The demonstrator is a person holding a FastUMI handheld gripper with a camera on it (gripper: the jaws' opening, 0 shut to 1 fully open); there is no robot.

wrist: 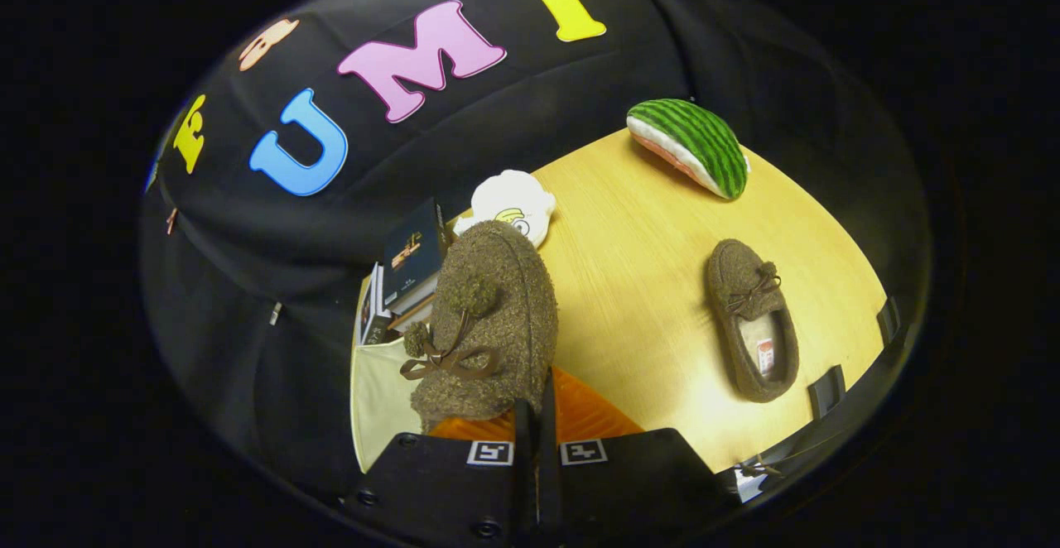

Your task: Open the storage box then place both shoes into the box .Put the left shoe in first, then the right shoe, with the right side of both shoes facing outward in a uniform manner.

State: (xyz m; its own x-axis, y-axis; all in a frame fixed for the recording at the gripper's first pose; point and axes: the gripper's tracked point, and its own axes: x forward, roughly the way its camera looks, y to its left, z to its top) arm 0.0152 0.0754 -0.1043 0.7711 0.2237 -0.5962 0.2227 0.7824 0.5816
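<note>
My gripper (536, 415) is shut on the heel edge of a brown fuzzy slipper (489, 316) with a pompom and a brown bow; the slipper hangs toe-forward just ahead of the fingers, lifted above the table. Under it I see an orange ribbed surface (592, 415) and a cream wall or flap (381, 399) of what looks like the storage box. The second brown slipper (752, 320) lies flat on the wooden table (646, 283) to the right, opening up, with a tag inside.
A stack of books (410, 271) stands beyond the held slipper by the black cloth wall. A white plush toy (515, 203) lies behind the slipper, and a watermelon-slice cushion (691, 146) at the table's far side. Black clips (828, 391) sit on the right table edge.
</note>
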